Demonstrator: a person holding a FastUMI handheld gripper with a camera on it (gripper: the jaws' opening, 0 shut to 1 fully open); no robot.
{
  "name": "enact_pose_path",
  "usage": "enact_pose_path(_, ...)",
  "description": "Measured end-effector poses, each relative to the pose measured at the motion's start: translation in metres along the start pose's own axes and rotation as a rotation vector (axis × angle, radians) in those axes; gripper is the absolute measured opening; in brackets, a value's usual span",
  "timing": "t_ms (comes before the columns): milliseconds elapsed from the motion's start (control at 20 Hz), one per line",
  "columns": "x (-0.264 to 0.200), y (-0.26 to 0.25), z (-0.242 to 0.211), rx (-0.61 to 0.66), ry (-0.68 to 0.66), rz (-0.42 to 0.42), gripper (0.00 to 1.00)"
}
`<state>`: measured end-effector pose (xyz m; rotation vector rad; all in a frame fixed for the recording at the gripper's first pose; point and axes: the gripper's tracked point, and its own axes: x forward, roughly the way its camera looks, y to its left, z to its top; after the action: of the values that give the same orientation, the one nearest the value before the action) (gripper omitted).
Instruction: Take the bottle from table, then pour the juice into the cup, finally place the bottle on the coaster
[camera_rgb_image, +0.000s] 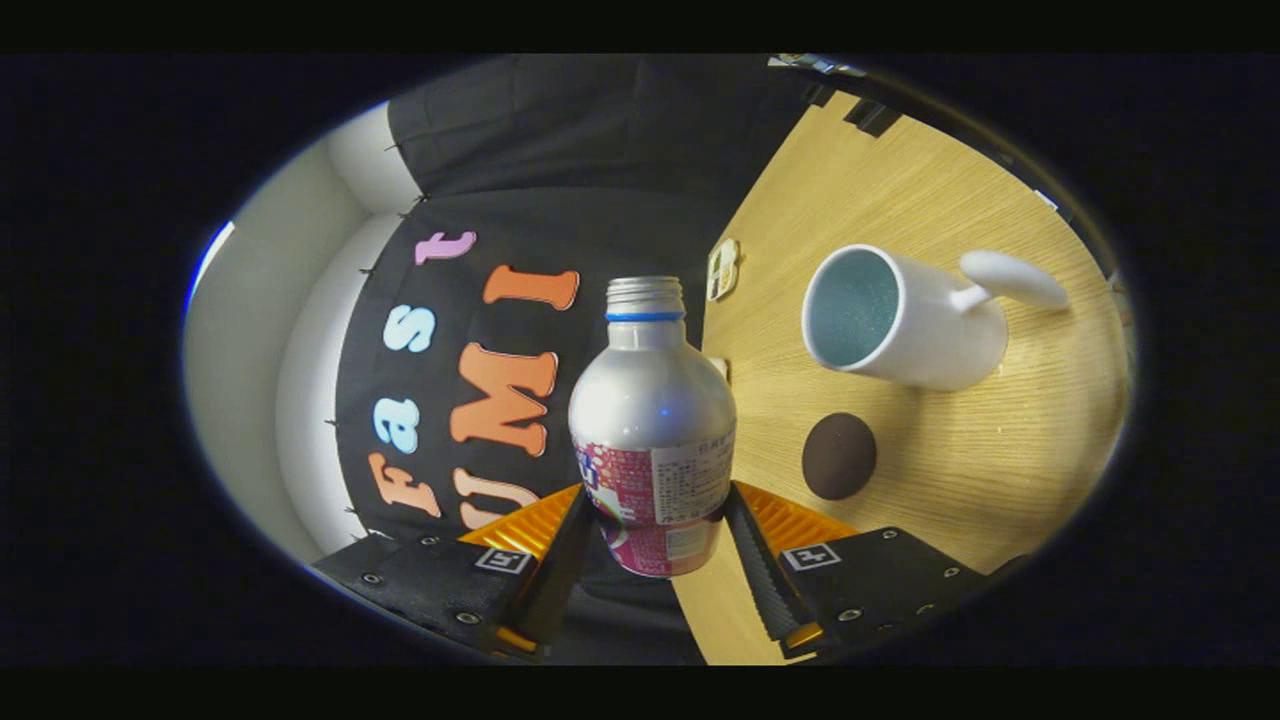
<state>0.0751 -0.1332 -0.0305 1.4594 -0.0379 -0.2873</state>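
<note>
My gripper is shut on a silver aluminium bottle with a pink and white label; both fingers press on its lower body. The bottle has no cap on its threaded neck and is held off the table, with the whole scene rolled sideways in my view. Beyond the right finger lies a round dark brown coaster on the wooden table. Past the coaster stands a white cup with a pale blue inside and a white handle; its mouth faces toward the bottle's neck.
A small pale tag sits at the table's edge where the wood meets the black cloth wall. A white wall panel runs beyond the cloth. Bare wood surrounds the cup and coaster.
</note>
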Motion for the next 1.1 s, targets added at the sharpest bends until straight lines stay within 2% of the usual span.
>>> enact_pose_path(350,0.007,0.007,-0.003,0.149,-0.001,-0.012,0.75)
enact_pose_path(1100,0.012,0.026,-0.003,0.358,-0.035,-0.03,0.76)
